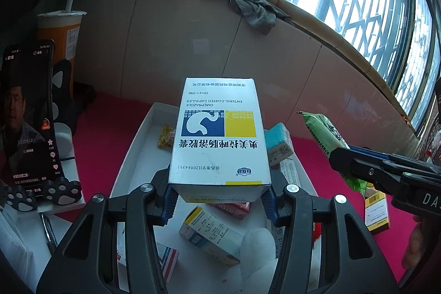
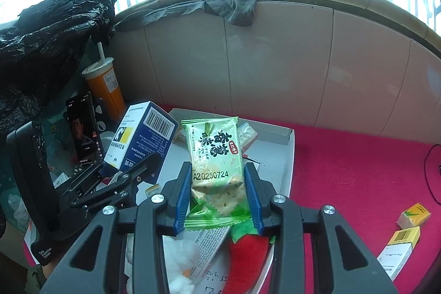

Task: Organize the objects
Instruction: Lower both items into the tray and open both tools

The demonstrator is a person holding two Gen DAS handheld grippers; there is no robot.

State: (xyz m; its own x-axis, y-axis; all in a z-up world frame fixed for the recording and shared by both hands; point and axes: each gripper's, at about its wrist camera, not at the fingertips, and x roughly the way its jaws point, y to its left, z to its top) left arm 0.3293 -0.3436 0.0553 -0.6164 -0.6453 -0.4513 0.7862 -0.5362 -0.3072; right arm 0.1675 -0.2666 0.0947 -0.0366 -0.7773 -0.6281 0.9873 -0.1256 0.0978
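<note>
The left gripper (image 1: 219, 200) was clamped on the near end of a white cardboard medicine box with a blue-and-yellow panel (image 1: 219, 134), and the right gripper (image 2: 217, 200) pinched a green foil cracker packet (image 2: 215, 156) by its lower part. Both items hung above the shallow white tray (image 1: 137, 145) on the red cloth (image 2: 358, 170). Judging by that, each was probably gripped at one end so it could be set down among the small boxes already in the tray.

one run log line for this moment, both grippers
left gripper: shut on medicine box | right gripper: shut on green snack packet | both over white tray
</note>
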